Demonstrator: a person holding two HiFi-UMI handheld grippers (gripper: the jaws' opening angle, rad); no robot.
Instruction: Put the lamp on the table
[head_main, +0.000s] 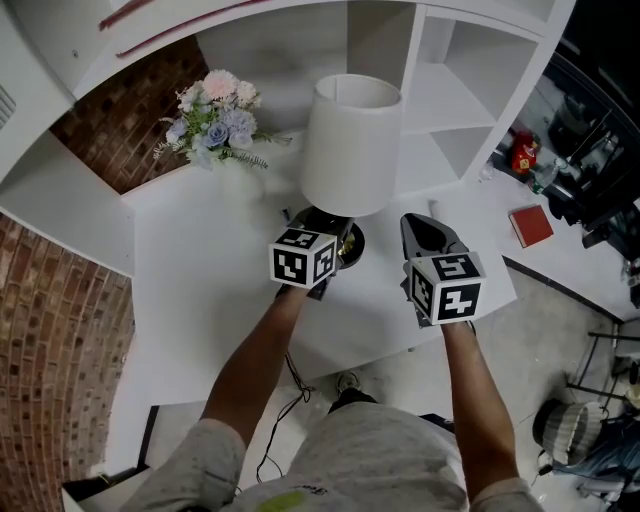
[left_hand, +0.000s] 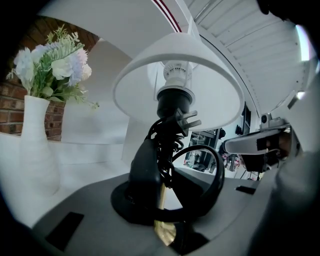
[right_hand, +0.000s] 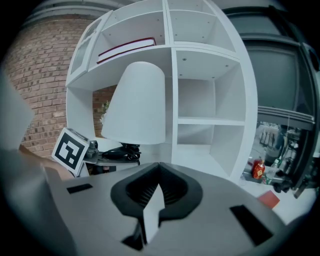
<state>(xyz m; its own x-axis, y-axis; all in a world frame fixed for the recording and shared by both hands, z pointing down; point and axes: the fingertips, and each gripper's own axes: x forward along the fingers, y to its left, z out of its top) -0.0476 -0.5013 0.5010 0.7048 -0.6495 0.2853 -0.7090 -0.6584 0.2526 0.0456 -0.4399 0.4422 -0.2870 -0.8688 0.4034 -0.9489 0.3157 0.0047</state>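
The lamp has a white shade and a black base with its black cord and plug wound round the stem. My left gripper is shut on the lamp's brass stem just above the base, over the white table. Whether the base rests on the table I cannot tell. The shade fills the upper part of the left gripper view. My right gripper hovers just right of the lamp, apart from it, its jaws shut with nothing in them. The lamp stands ahead and to its left.
A white vase of pale flowers stands at the back left of the table, close to the lamp. A white shelf unit rises behind and to the right. A red book and a red bottle lie at the far right.
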